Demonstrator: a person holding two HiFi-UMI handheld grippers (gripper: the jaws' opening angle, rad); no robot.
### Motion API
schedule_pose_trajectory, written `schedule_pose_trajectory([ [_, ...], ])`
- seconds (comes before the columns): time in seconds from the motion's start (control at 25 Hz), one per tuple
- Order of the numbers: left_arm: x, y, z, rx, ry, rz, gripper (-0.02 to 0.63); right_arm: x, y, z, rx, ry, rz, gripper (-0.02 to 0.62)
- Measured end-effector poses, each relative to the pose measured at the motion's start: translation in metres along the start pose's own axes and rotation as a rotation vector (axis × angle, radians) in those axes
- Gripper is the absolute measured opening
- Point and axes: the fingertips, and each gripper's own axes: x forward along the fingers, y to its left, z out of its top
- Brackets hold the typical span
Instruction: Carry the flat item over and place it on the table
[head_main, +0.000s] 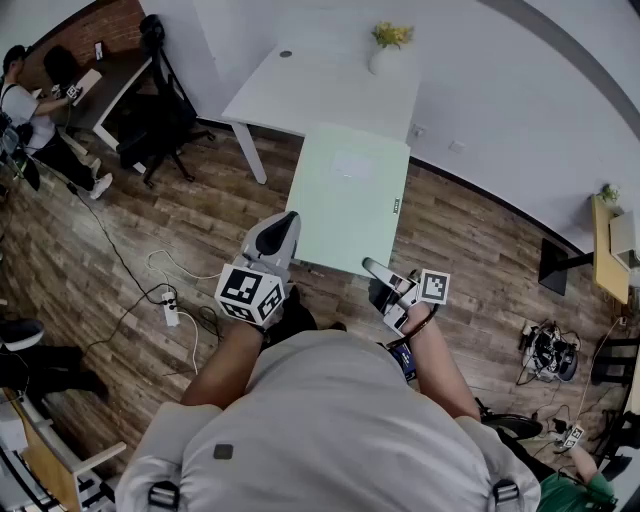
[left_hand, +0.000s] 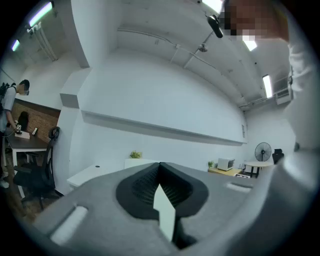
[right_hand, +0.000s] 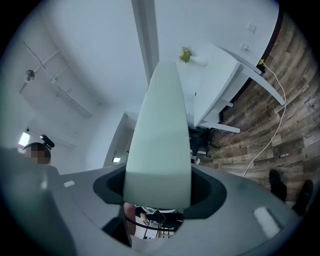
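A flat pale green board (head_main: 350, 195) hangs level above the wood floor, its far edge close to the white table (head_main: 300, 90). My left gripper (head_main: 287, 228) is shut on the board's near left edge. My right gripper (head_main: 372, 267) grips its near right corner. In the left gripper view the board (left_hand: 165, 212) shows edge-on as a thin pale sliver between the jaws of the gripper (left_hand: 161, 186). In the right gripper view the board (right_hand: 160, 125) fills the gap of the gripper (right_hand: 157, 197) and stretches towards the table (right_hand: 215, 85).
A potted plant (head_main: 388, 45) stands on the table's far edge. A black office chair (head_main: 150, 110) and a seated person (head_main: 30, 110) are at the left. A power strip with cables (head_main: 170, 310) lies on the floor to my left, with more gear (head_main: 550, 350) at the right.
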Motion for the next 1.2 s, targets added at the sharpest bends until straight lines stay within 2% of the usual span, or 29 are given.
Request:
schedule_pose_trajectory([
  [0.36, 0.021, 0.015, -0.002, -0.018, 0.016, -0.014, 0.000, 0.010, -0.005, 0.019, 0.018, -0.011, -0.012, 0.299],
  [0.68, 0.047, 0.050, -0.002, -0.020, 0.022, -0.036, 0.000, 0.028, -0.023, 0.038, 0.030, -0.030, -0.047, 0.299],
  [0.96, 0.066, 0.122, 0.006, -0.022, 0.010, -0.040, 0.000, 0.088, -0.038, 0.073, 0.021, -0.052, -0.057, 0.299],
  [1.2, 0.081, 0.190, 0.029, -0.015, -0.002, -0.059, 0.000, 0.149, -0.039, 0.100, 0.005, -0.074, -0.067, 0.299],
])
